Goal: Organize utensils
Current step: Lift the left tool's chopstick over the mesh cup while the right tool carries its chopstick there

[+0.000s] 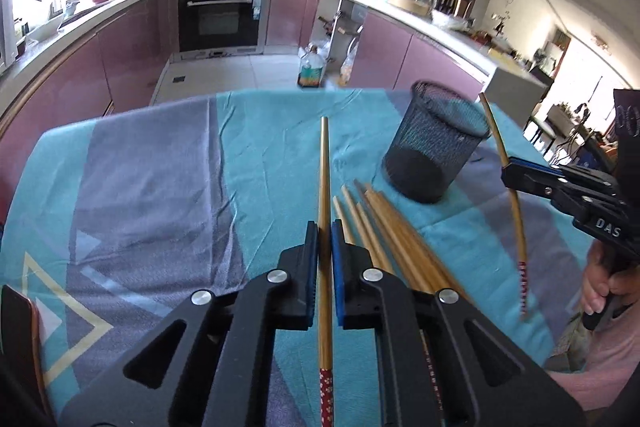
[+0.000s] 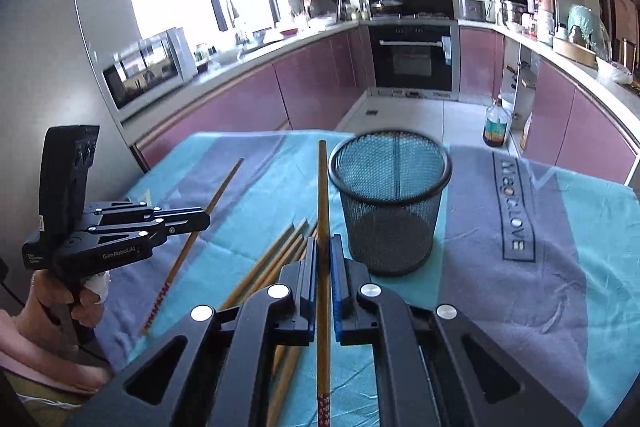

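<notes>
Left wrist view: left gripper [image 1: 325, 227] has its pads pinched on one chopstick [image 1: 325, 187], stick running lengthwise along the fingers, bare tip fwd, patterned red end back toward the cam. It's lifted off the cloth [image 1: 152, 179]. Right gripper [image 1: 510, 171] sits near the right edge, also clamped on a chopstick [image 1: 505, 163], that one tilted, bare tip up and close to the cup's rim.

Right wrist view: same story from the other side; right gripper [image 2: 325, 247] pinches its stick [image 2: 322, 195] w/ the tip aimed at the far edge. Mesh cup [image 2: 390, 203] stands upright just ahead and to the right of the fingers, mouth open. Left gripper [image 2: 200, 219] is further off toward the left edge.

Loose pile [image 2: 280, 255] lies flat near the front edge, btwn both grippers, pointing roughly at the cup.

Judgement: right hand is nearer the cup. Each stick probably needs tipping toward vertical over the rim.
</notes>
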`<state>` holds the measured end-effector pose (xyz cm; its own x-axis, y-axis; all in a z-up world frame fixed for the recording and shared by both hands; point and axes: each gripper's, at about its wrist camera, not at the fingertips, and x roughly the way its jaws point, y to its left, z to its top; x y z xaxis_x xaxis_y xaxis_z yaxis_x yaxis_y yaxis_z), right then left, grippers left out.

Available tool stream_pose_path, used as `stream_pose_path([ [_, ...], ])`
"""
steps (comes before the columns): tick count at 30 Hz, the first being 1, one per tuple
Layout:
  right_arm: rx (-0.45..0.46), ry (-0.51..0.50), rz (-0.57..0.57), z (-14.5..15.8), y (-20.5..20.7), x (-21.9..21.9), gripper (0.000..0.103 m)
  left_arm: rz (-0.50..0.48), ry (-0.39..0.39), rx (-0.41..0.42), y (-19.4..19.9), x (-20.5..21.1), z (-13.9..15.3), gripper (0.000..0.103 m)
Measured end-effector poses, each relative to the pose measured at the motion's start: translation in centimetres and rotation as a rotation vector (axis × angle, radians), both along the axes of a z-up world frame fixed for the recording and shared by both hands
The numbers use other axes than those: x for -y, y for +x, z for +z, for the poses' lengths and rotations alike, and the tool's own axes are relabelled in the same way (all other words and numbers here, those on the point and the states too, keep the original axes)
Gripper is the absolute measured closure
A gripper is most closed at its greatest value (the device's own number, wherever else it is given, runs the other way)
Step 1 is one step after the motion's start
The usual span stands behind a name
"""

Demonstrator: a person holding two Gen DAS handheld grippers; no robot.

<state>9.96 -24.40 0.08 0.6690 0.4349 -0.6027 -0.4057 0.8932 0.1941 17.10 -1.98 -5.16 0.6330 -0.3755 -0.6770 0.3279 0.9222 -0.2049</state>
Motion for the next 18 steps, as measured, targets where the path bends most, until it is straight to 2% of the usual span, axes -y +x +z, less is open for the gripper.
stream_pose_path([
  [11,0.161,0.107,-0.005,5.5,-0.3,2.4,0.098,-0.072,-0.202,0.178,-2.3,-1.8,9.2,0.096],
  [18,0.234,0.136,0.000,9.0,1.0,3.4,0.098,-0.086,-0.264,0.287,-2.0,-1.2,14.6,0.096],
])
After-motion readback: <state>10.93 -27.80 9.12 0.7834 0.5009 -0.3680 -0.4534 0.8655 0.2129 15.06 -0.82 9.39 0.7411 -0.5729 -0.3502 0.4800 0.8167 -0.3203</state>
